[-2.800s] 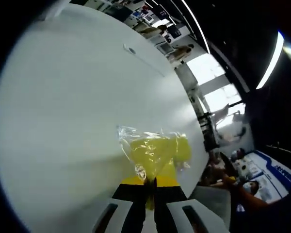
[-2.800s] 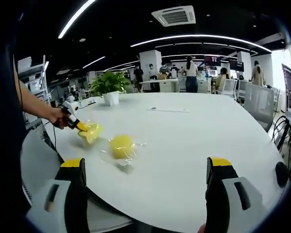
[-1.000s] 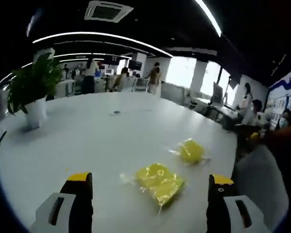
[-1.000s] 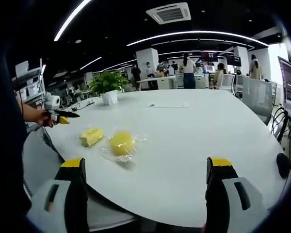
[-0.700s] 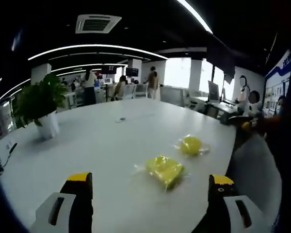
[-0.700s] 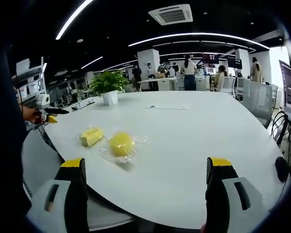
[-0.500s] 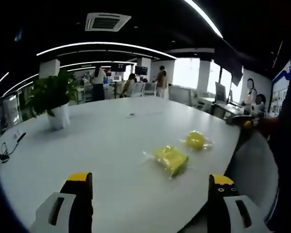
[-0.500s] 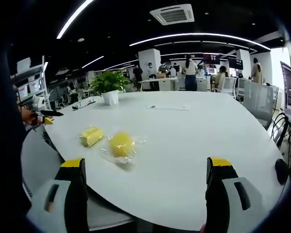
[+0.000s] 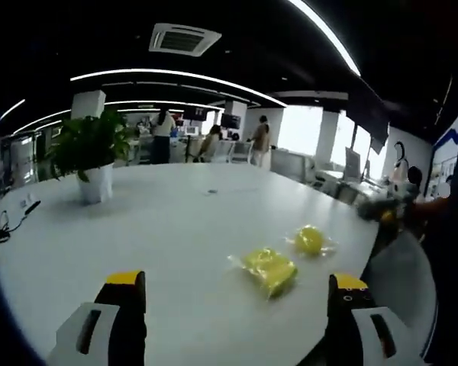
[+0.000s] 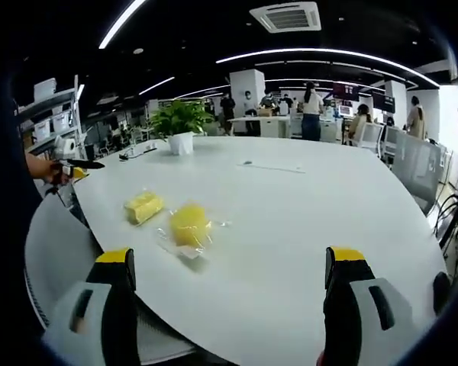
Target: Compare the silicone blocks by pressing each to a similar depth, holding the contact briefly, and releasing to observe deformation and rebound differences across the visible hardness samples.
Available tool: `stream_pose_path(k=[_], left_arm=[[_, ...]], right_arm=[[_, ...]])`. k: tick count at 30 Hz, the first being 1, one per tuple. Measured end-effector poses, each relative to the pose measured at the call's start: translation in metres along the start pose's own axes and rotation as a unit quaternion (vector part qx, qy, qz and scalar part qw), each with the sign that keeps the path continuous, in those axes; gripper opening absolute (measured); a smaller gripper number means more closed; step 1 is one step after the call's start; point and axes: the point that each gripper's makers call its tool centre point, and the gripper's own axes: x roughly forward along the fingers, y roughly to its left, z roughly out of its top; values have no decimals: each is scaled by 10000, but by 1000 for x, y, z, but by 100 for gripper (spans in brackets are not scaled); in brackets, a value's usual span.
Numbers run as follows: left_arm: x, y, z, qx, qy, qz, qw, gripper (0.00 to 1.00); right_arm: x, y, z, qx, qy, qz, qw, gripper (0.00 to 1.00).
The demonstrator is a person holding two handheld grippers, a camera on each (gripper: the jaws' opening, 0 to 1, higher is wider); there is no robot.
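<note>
Two yellow silicone blocks in clear plastic wrap lie on the white table (image 9: 160,221). In the left gripper view the flat rectangular block (image 9: 269,268) is nearer and the round block (image 9: 309,239) lies beyond it to the right. My left gripper (image 9: 237,305) is open, held back from both blocks with nothing between its jaws. In the right gripper view the rectangular block (image 10: 143,206) sits left of the round block (image 10: 187,223). My right gripper (image 10: 230,297) is open, short of the table (image 10: 305,213) edge. The left gripper (image 10: 70,166) shows in a hand at far left.
A potted plant (image 9: 88,152) (image 10: 179,122) stands far back on the table. A small dark cable (image 9: 11,221) lies near the left edge. The right gripper (image 9: 382,212) shows at the table's right end. People and desks fill the office behind.
The left gripper opened and let go of the rectangular block, which now lies on the table, then drew back off the table edge. The right gripper stayed open, barely shifting.
</note>
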Motion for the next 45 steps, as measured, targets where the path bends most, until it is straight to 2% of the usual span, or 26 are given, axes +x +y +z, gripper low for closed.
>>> stream_pose_path(k=[2,4,6,8,10,16,20,22,25,30,32,38,39,41,45], left_arm=[[10,-11,3,59,95,-161,9998,100],[19,-20,8,-102,112,-336,9993,100],[30,-24,12,-209,170,-474,9985,100],[41,-20,18,-194,132,-437,9988,100],[58,-27,28,-552,100,-635,9964,100],[96,-35,48,-790,48,-902,9928,100],[124,-54,54,-938,131,-1081,9896,100],[134,-66,49,-1090,302,-1237,9859,100],[156,-77,39,-1163,534,-1272,9836,100],[185,-89,19,-1787,931,-1363,9700,100],[196,-89,12,-1812,1005,-1331,9692,100],[215,-91,-1,-2089,1210,-1294,9618,100],[217,-93,-6,-2166,1308,-1303,9586,100],[222,-94,-11,-2135,1384,-1303,9583,100],[230,-99,-23,-2374,1572,-1357,9490,100]], right_arm=[[1,-1,1,77,-52,-45,9999,97],[4,-1,-2,130,-49,-47,9999,97],[6,3,-3,104,-12,1,9999,97],[7,5,-3,73,4,24,10000,97],[7,5,-2,76,-23,32,10000,97],[7,7,1,108,-67,26,9999,97],[7,7,1,126,-80,31,9999,97],[7,7,1,148,-89,33,9998,97],[7,6,4,201,-138,-13,9997,97],[6,3,6,208,-149,-9,9997,97],[6,2,6,191,-157,-6,9997,97],[3,0,3,218,-127,-8,9997,97],[3,-1,2,220,-111,-7,9997,97],[2,-1,-1,215,-80,2,9997,97],[1,-2,-1,244,-89,-10,9997,97]])
